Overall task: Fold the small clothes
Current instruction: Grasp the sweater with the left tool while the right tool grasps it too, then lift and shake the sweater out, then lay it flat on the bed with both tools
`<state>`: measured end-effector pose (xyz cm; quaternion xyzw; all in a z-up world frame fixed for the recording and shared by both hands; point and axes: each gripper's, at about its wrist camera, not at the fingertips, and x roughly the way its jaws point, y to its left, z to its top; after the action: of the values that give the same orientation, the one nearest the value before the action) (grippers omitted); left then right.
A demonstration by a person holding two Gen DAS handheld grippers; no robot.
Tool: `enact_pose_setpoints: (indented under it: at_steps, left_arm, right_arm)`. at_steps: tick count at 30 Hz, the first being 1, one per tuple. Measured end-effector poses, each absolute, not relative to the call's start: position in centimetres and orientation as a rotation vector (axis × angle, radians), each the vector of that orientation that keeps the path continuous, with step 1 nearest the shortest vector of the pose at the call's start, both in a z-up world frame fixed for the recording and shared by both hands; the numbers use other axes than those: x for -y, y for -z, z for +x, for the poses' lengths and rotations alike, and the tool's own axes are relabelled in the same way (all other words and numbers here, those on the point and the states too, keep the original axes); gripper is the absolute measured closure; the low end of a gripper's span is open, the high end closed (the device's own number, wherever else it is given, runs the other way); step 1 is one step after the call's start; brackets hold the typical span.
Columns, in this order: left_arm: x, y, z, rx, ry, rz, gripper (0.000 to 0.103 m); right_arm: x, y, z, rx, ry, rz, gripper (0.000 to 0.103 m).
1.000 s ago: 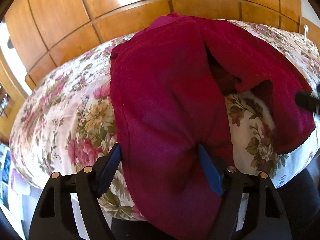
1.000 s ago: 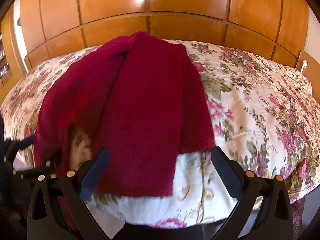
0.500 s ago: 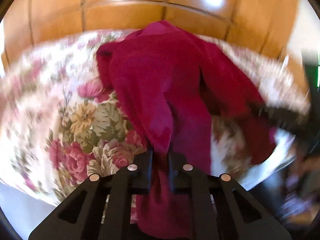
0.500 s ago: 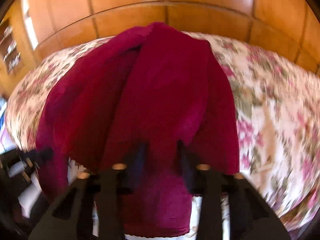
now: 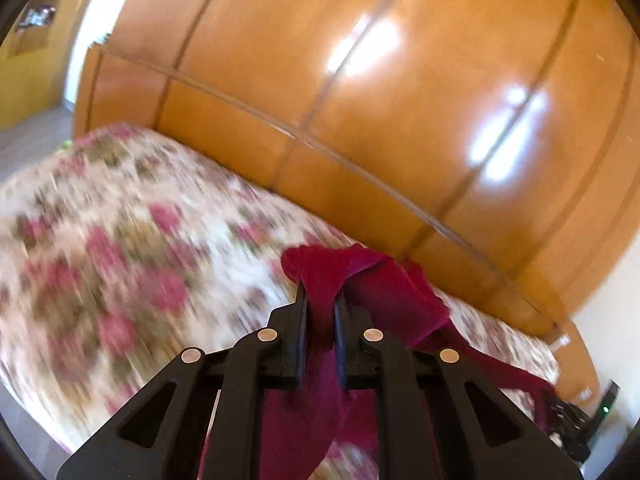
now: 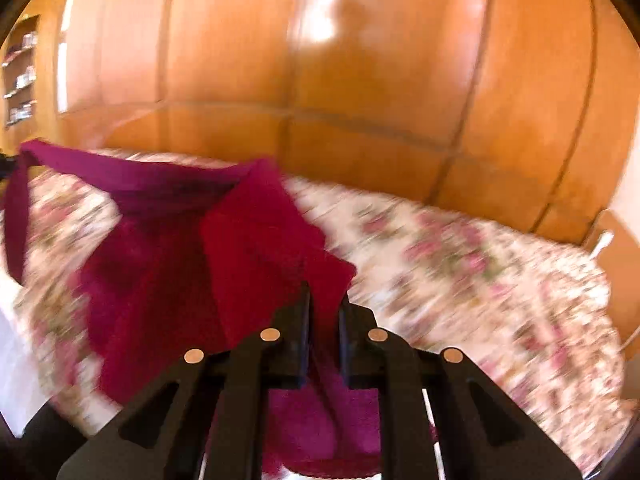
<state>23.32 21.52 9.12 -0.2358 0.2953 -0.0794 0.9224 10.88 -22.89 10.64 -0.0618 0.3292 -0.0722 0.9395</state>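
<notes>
A dark red garment (image 5: 384, 284) is held up off the flowered bedspread (image 5: 120, 248). My left gripper (image 5: 321, 300) is shut on one bunched edge of it, and the cloth hangs down between the fingers. My right gripper (image 6: 324, 300) is shut on another edge of the same garment (image 6: 168, 264). In the right wrist view the cloth stretches away to the left, towards the other gripper at the frame's edge. Both views are blurred by motion.
A tall glossy wooden wardrobe (image 5: 400, 100) stands behind the bed; it also fills the back of the right wrist view (image 6: 360, 80). Shelves (image 6: 20, 80) stand at the far left. The bed's near edge lies just below both grippers.
Both grippers were open beside the garment a second ago, then shut on its near edges. They have now lifted it off the bed, pulled the cloth taut, and both cameras have tilted upward.
</notes>
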Motion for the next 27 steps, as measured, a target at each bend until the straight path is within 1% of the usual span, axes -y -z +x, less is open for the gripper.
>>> enact_pose_setpoints:
  at_steps: [4, 10, 11, 12, 13, 14, 15, 16, 18, 20, 22, 25, 27]
  left_arm:
    - [-24.1, -10.3, 30.0, -0.635, -0.007, -0.434, 0.094]
    - [-25.3, -9.3, 37.8, -0.691, -0.199, -0.361, 0.094]
    - [-25.4, -9.1, 38.8, -0.707, -0.231, -0.362, 0.089]
    - [-25.6, -9.0, 39.4, -0.718, -0.236, -0.358, 0.075]
    - [-25.8, -8.6, 39.6, -0.715, -0.250, -0.351, 0.068]
    - [-25.9, -8.2, 39.6, -0.709, -0.273, -0.350, 0.057]
    - [-25.8, -8.0, 39.3, -0.708, -0.264, -0.356, 0.051]
    - [-25.7, -7.5, 38.7, -0.709, -0.219, -0.374, 0.051]
    - [-25.0, -6.4, 37.4, -0.729, -0.152, -0.380, 0.051]
    - [-23.7, -4.0, 35.1, -0.788, -0.047, -0.385, 0.051]
    - [-22.2, -1.6, 32.5, -0.851, 0.058, -0.418, 0.051]
    - [-19.7, 2.6, 28.3, -0.941, 0.228, -0.491, 0.051]
    - [-18.4, 4.4, 26.4, -0.969, 0.297, -0.544, 0.051]
  right_arm:
    - [27.9, -10.7, 16.8, -0.677, 0.310, -0.147, 0.093]
    - [35.0, -7.8, 26.7, -0.776, 0.510, -0.090, 0.093]
    - [35.7, -7.2, 27.9, -0.792, 0.532, -0.085, 0.093]
    - [36.1, -6.7, 28.7, -0.805, 0.560, -0.091, 0.093]
    - [36.6, -6.1, 29.8, -0.820, 0.585, -0.092, 0.092]
    - [36.9, -5.7, 30.5, -0.831, 0.595, -0.088, 0.091]
    - [37.1, -5.1, 31.4, -0.845, 0.605, -0.086, 0.084]
    - [37.2, -4.8, 31.7, -0.848, 0.612, -0.090, 0.058]
    - [37.2, -4.8, 31.4, -0.817, 0.640, -0.094, 0.028]
    - [36.7, -5.1, 30.0, -0.799, 0.615, -0.061, 0.027]
    - [35.8, -4.9, 28.2, -0.814, 0.522, 0.004, 0.023]
    - [32.8, -3.9, 23.4, -0.881, 0.272, 0.126, 0.023]
    - [30.1, -2.7, 20.2, -0.943, 0.120, 0.177, 0.023]
